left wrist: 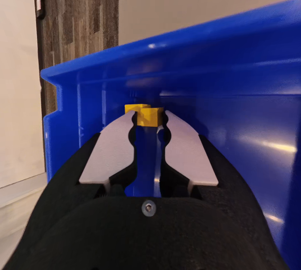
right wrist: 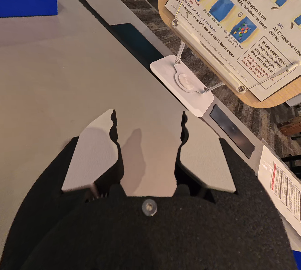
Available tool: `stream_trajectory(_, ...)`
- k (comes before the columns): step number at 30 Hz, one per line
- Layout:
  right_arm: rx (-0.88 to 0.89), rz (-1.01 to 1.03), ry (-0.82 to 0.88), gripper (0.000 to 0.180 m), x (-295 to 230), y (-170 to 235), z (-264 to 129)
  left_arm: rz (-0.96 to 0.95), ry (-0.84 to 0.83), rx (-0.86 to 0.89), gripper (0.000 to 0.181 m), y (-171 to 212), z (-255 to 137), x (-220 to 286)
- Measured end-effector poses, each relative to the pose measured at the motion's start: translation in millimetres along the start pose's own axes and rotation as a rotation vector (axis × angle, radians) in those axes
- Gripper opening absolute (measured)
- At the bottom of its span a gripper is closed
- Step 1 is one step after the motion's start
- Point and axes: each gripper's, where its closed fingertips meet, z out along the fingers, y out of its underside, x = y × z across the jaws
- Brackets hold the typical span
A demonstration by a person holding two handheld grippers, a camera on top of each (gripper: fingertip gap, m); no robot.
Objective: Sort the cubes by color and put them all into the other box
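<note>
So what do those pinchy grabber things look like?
Both look alike. The left hand-held gripper and the right hand-held gripper each have a chunky matte black body with one small silver bolt in the middle. Two pale grey-white fingers stick forward, flat and tapering, with wavy black pads along their inner edges. No cables, markings or sleeves show.

Behind the front yellow cube (left wrist: 148,118), a second yellow cube (left wrist: 132,108) is partly hidden. The blue box (left wrist: 228,70) around them runs off the right edge, its rim blurred.
</note>
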Motion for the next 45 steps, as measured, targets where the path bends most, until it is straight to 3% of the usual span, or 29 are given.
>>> stream_trajectory(2, 0.006, -0.003, 0.000, 0.075, 0, -2, -2, 0.034, 0.082, 0.001, 0.021, 7, -9, 15)
stream_trajectory(4, 0.011, -0.002, -0.007, 0.075, -1, -3, -4, 0.078, 0.148, -0.024, 0.025, 22, -16, 31)
stream_trajectory(9, 0.015, -0.009, -0.028, 0.075, -5, -6, -6, 0.177, 0.061, 0.058, 0.021, 39, -32, 12)
stream_trajectory(12, 0.013, -0.021, -0.034, 0.075, -7, -6, -5, 0.200, 0.105, 0.170, 0.021, 31, -42, -2)
stream_trajectory(16, -0.006, -0.032, -0.043, 0.075, -9, -1, -2, 0.376, 0.131, 0.183, 0.037, 30, -40, -9)
stream_trajectory(23, -0.049, -0.035, -0.052, 0.076, -9, 9, 6, 0.182, 0.290, 0.161, 0.046, 5, -29, 8)
stream_trajectory(34, -0.076, -0.024, -0.043, 0.075, -2, 17, 9, 0.187, 0.219, 0.089, 0.030, 7, -6, 14)
stream_trajectory(40, -0.068, -0.017, -0.039, 0.075, 2, 15, 8, 0.105, 0.228, 0.228, 0.026, -8, -41, 4)
stream_trajectory(45, -0.033, -0.011, -0.042, 0.075, 5, 5, 0, 0.152, 0.186, 0.518, 0.026, -40, -126, 6)
